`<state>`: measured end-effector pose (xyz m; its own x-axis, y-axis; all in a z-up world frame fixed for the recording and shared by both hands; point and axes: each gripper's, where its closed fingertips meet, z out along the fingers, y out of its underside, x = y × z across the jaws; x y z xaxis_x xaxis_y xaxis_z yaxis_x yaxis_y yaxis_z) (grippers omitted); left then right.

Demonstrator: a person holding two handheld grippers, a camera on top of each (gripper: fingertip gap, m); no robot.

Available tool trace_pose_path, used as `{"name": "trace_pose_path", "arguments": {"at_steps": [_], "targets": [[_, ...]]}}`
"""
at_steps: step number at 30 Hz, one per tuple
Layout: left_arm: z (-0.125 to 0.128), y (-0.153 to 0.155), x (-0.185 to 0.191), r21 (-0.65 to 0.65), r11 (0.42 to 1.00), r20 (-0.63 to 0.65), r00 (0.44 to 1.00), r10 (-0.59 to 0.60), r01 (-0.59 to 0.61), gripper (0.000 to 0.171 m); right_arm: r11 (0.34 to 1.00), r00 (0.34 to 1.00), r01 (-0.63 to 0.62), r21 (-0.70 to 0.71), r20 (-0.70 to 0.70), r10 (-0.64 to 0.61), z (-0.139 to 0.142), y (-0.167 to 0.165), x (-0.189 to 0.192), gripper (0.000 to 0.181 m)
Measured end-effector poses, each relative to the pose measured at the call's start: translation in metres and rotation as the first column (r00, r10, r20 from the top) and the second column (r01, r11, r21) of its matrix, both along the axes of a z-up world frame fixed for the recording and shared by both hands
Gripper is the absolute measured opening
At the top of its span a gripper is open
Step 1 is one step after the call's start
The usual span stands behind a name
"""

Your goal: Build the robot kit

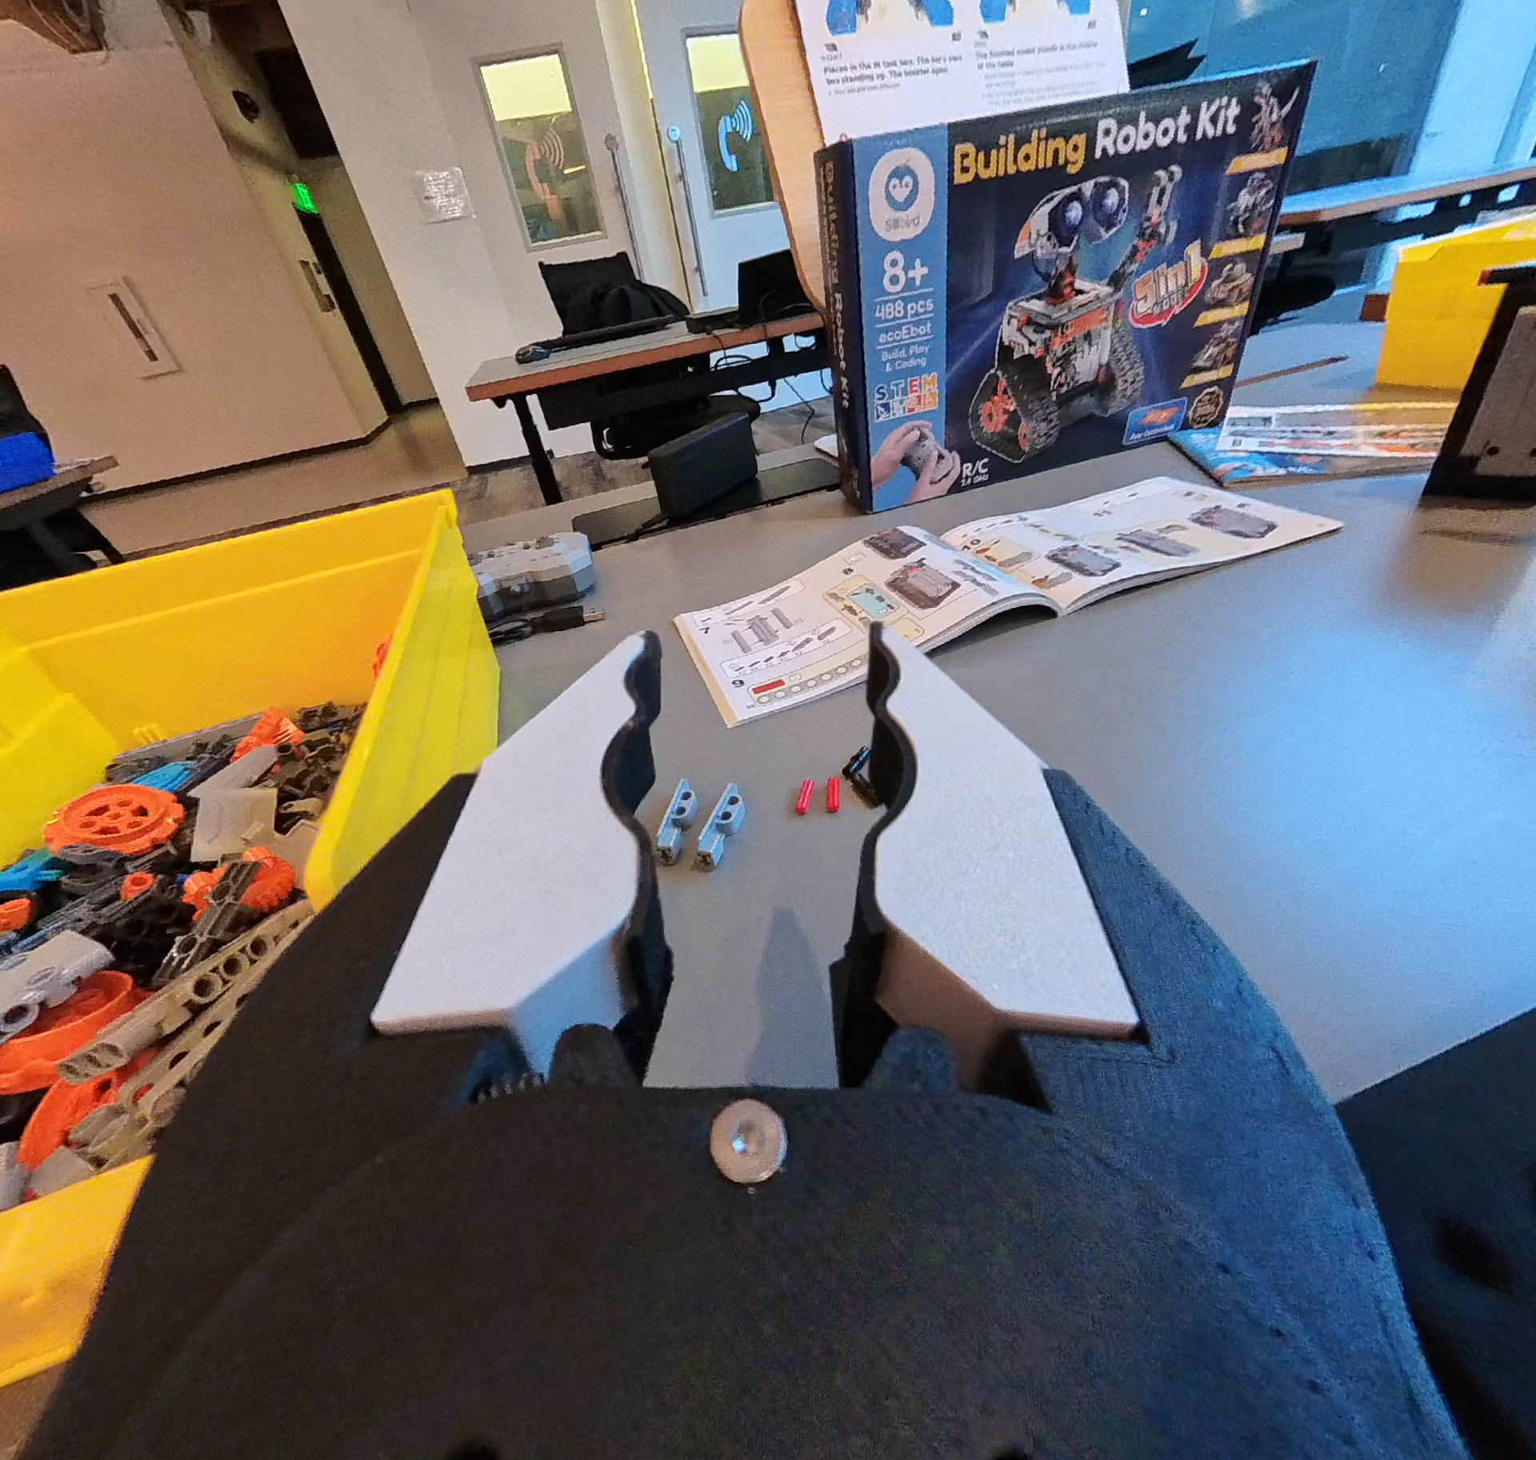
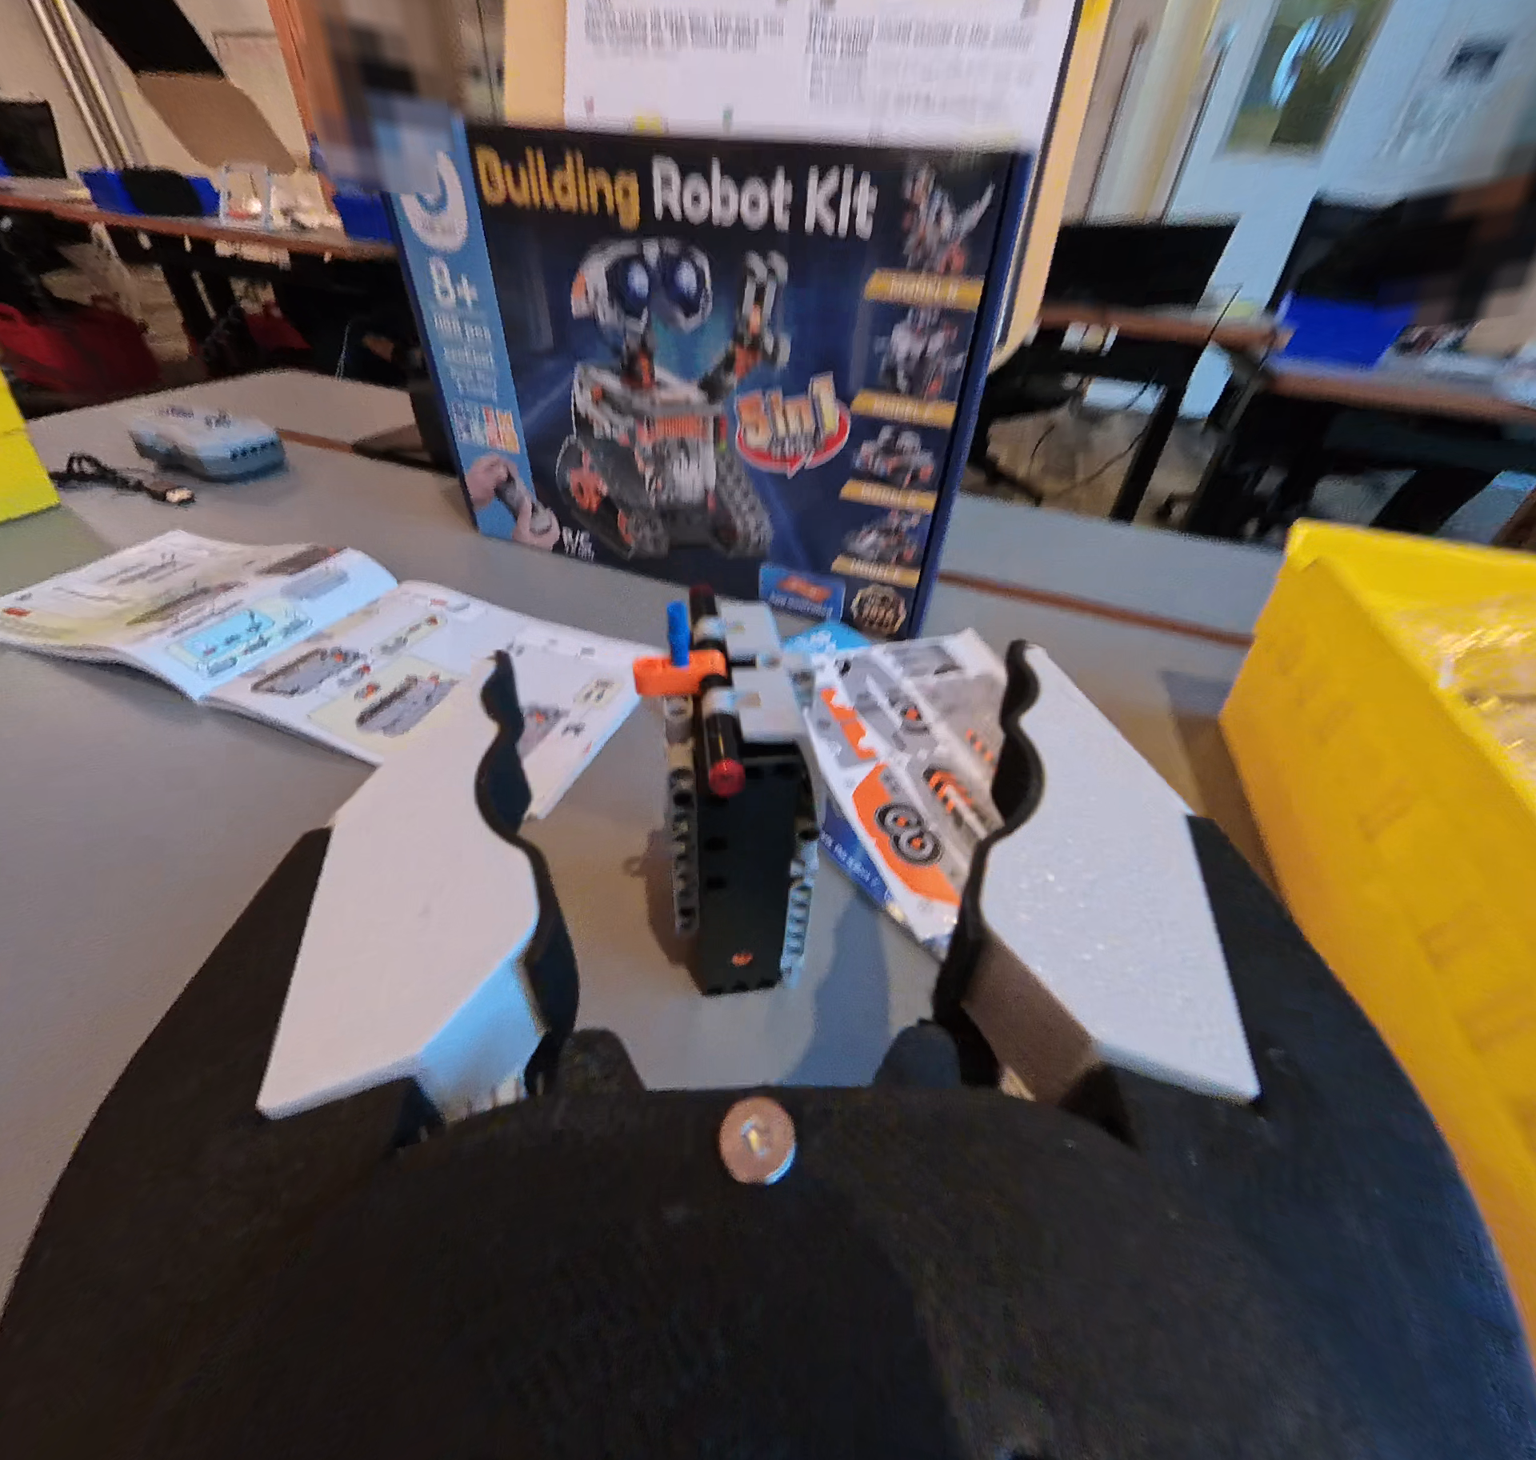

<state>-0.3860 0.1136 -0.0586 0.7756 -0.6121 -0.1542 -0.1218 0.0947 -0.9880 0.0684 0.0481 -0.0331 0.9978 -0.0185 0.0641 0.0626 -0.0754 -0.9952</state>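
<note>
- Jaws of the left gripper (image 1: 763, 655) spread, empty, over two grey connectors (image 1: 700, 823) and red pins (image 1: 818, 796)
- Only the right gripper (image 2: 758, 672), jaws apart, sees the partly built model (image 2: 740, 822) between them, untouched

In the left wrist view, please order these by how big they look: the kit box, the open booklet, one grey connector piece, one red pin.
1. kit box
2. open booklet
3. grey connector piece
4. red pin
</note>
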Motion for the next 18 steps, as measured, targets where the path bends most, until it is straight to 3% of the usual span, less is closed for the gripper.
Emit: {"name": "trace_pose_path", "arguments": {"at_steps": [6,9,11,14,16,18], "targets": [[0.02,-0.004,0.004,0.035,0.998,0.058,0.997,-0.05,0.048,0.043,0.968,0.992,0.063,0.244,0.088,-0.087,0.06,-0.031,0.005,0.118],[0.075,-0.004,0.011,0.081,0.989,0.127,0.982,-0.137,0.128,0.043,0.956,0.995,0.042,0.291,0.077,-0.068,0.094,-0.034,-0.013,0.094],[0.132,-0.002,0.013,0.145,0.971,0.168,0.962,-0.213,0.189,0.042,0.945,0.994,-0.075,0.317,0.104,0.044,0.126,-0.025,-0.056,0.062],[0.205,0.02,0.019,0.126,0.959,0.204,0.939,-0.277,0.255,0.053,0.874,0.908,-0.418,0.248,0.159,0.389,0.166,0.003,-0.159,0.03],[0.236,0.036,0.03,0.063,0.94,0.22,0.914,-0.341,0.335,0.067,0.816,0.822,-0.563,0.131,0.184,0.538,0.179,0.028,-0.213,0.02],[0.255,0.052,0.041,0.021,0.924,0.241,0.895,-0.376,0.383,0.079,0.774,0.773,-0.627,0.086,0.195,0.604,0.191,0.054,-0.247,0.007]]}}
